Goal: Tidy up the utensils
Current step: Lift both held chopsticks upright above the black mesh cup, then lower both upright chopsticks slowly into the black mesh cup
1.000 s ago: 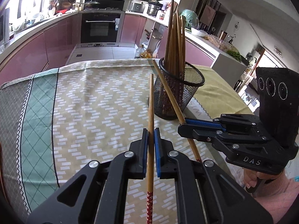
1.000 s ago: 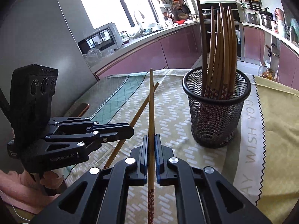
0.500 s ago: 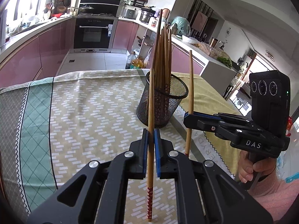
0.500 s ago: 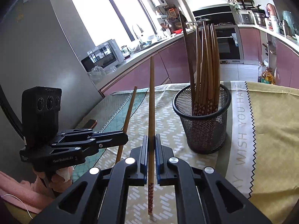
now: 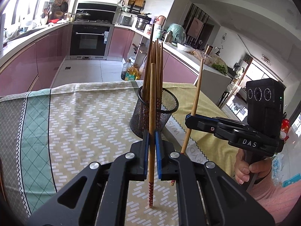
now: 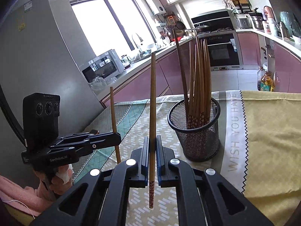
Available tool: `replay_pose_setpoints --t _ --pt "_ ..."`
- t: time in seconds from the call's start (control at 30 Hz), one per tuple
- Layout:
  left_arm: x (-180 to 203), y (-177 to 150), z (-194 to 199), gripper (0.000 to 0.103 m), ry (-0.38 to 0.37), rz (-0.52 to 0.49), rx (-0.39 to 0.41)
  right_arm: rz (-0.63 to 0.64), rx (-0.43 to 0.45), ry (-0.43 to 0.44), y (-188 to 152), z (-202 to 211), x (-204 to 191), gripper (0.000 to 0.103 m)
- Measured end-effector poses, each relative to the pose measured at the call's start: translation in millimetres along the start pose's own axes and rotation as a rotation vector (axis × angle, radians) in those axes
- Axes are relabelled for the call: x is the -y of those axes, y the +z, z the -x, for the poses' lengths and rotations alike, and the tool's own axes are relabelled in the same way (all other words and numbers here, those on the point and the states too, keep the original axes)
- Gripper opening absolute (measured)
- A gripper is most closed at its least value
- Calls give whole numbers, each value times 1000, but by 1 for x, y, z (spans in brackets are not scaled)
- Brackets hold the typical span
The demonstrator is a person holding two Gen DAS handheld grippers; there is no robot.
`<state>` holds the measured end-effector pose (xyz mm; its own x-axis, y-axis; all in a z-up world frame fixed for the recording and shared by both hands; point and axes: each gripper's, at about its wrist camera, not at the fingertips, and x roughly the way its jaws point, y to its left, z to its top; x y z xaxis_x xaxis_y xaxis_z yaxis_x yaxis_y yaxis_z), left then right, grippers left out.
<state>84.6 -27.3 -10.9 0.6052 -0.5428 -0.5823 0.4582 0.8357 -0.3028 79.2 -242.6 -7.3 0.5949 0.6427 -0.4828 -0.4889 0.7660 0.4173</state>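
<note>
We held two chopsticks up.
Our left gripper (image 5: 152, 133) squeezed one chopstick (image 5: 152, 101), our right gripper (image 6: 152, 141) another chopstick (image 6: 152, 101), beside the mesh cup (image 6: 195, 131) at middle right.

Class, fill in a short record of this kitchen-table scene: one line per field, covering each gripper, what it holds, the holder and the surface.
left gripper: shut on a chopstick, held upright, patterned end down
right gripper: shut on a second chopstick, also upright
mesh holder: black wire cup, upright on the table, holding a bundle of chopsticks
tablecloth: patterned cloth with a teal band
task stage: both held chopsticks outside the holder, not yet dropped in
</note>
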Motion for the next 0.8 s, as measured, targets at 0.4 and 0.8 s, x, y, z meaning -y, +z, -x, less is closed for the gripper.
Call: replay_pose_setpoints --t 0.4,0.8 --pt "6 7 4 7 -12 -8 25 0 29 -16 7 9 3 6" --pt "11 12 6 7 -17 -20 40 9 51 -27 12 15 2 6"
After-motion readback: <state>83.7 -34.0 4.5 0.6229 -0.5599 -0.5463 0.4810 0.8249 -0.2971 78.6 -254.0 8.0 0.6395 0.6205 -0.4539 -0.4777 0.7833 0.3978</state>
